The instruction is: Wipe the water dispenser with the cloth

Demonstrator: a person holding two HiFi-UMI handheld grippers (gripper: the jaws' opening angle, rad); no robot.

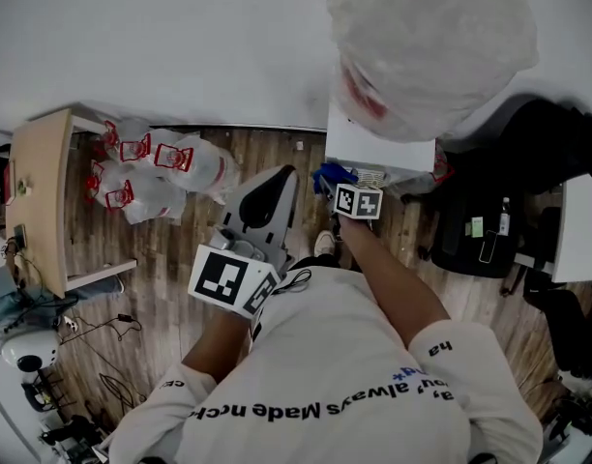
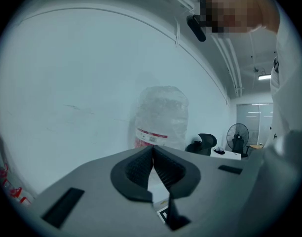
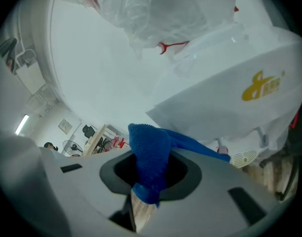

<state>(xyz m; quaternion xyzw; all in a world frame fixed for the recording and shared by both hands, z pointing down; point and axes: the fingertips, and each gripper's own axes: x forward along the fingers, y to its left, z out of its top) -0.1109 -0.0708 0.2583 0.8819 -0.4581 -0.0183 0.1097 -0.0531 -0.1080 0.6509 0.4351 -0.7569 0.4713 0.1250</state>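
Dispenser point(image 1: 378, 148): a white body against the wall, on the wooden floor point(image 1: 180, 288).
Bottle point(image 1: 427, 46): stands on top of the dispenser, wrapped in clear plastic.
Left gripper point(image 2: 152, 154): raised to the left of the dispenser, pointing at the wall; jaws closed together, nothing between them.
Right gripper point(image 3: 151, 167): low at the dispenser's front, jaws clamped on the cloth.
Cloth point(image 3: 151, 152): blue, one end hangs out toward the dispenser; whether it touches is not clear.
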